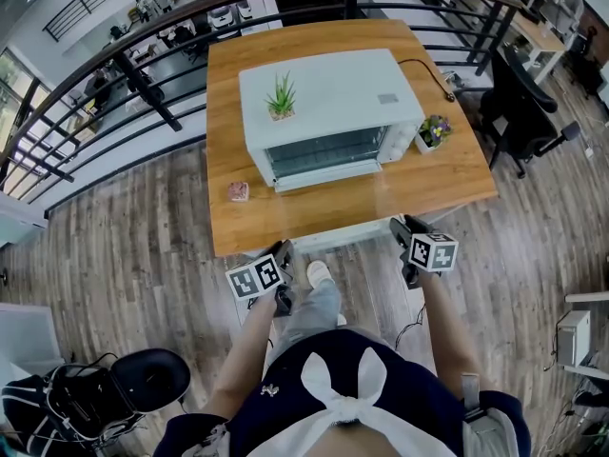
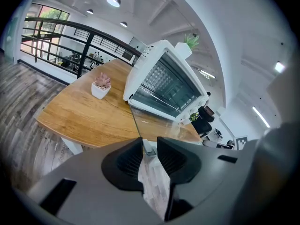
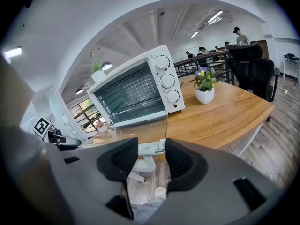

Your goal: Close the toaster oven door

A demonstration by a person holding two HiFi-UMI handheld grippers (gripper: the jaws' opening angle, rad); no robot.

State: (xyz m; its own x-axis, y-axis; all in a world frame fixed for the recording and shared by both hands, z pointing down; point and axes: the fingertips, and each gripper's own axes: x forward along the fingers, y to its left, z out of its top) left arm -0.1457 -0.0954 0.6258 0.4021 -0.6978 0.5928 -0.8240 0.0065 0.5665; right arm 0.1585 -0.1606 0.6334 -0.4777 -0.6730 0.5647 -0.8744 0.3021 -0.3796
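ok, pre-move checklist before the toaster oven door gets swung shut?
1. Door folded down flat, free to lift: ok.
2. Left gripper at the left end of the handle: ok.
3. Right gripper at its right end, jaws apart: ok.
4. Left jaws pinching the handle: cannot tell.
5. Nothing sticking out of the oven mouth: ok.
6. Pink succulent clear of the door's swing: ok.

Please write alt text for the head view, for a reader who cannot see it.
A white toaster oven stands on a wooden table with its glass door open flat; the left gripper and right gripper are near the ends of its handle.
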